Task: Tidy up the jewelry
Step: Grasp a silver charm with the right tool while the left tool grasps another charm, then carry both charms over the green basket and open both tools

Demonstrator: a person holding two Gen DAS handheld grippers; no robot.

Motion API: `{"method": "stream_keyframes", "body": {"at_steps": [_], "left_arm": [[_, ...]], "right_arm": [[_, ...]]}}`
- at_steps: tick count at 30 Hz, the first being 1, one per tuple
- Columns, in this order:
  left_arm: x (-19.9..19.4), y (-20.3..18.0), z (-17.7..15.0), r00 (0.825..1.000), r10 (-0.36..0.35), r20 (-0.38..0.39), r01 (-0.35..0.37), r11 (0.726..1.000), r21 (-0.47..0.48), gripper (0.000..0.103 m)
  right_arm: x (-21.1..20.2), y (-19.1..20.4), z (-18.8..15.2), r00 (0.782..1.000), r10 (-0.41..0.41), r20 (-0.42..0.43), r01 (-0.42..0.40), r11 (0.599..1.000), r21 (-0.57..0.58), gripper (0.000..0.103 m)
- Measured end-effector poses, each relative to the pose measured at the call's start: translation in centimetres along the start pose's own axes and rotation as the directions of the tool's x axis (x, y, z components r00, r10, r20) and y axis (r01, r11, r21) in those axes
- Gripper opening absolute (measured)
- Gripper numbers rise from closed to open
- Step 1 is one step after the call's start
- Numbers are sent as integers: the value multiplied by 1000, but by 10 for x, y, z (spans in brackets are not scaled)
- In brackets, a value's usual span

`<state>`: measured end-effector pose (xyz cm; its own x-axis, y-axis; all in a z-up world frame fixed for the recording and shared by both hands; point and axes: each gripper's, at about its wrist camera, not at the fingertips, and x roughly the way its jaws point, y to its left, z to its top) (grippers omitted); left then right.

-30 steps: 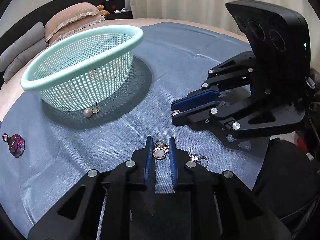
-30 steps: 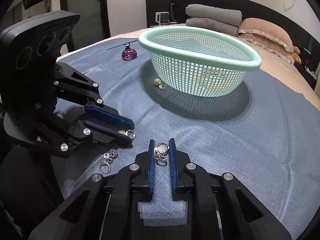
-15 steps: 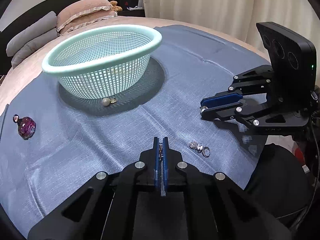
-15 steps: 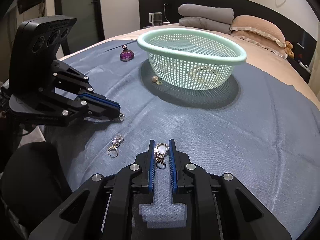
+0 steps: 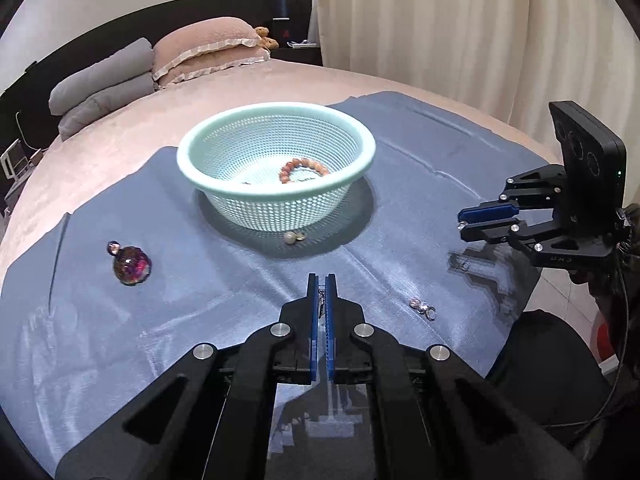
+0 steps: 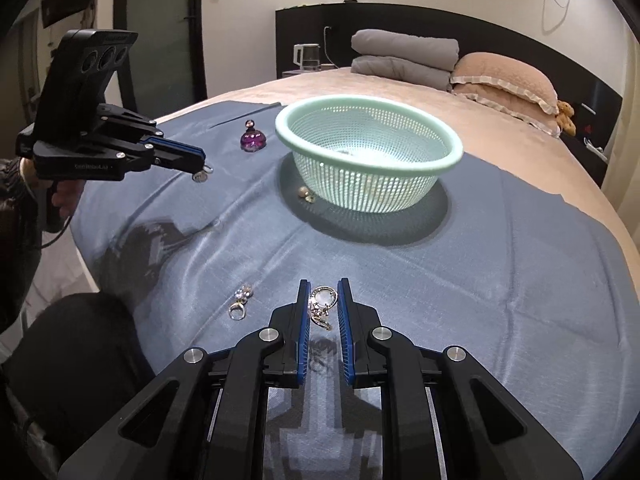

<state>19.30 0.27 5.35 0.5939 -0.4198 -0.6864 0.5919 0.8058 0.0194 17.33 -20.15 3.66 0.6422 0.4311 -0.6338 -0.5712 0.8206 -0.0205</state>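
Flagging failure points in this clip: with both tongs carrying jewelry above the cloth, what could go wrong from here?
1. The left tongs pinch only a thin earring that dangles from their tips; it may slip before reaching the basket.
2. The right tongs hold a loose ring cluster between the pads; part could drop out.
3. The pearl earring beside the basket's base is easily overlooked.

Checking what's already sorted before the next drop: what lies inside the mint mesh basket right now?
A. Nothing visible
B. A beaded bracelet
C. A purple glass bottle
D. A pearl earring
B: the left wrist view shows a beaded bracelet on the floor of the mint mesh basket, while the purple glass bottle and the pearl earring lie outside it on the blue cloth.
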Motion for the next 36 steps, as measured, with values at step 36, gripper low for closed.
{"method": "stream_keyframes", "body": {"at_steps": [36], "left_arm": [[117, 57, 137, 952, 150, -266, -227, 931, -285, 3]], "right_arm": [[121, -94, 136, 994, -2, -106, 45, 915, 400, 13]]}}
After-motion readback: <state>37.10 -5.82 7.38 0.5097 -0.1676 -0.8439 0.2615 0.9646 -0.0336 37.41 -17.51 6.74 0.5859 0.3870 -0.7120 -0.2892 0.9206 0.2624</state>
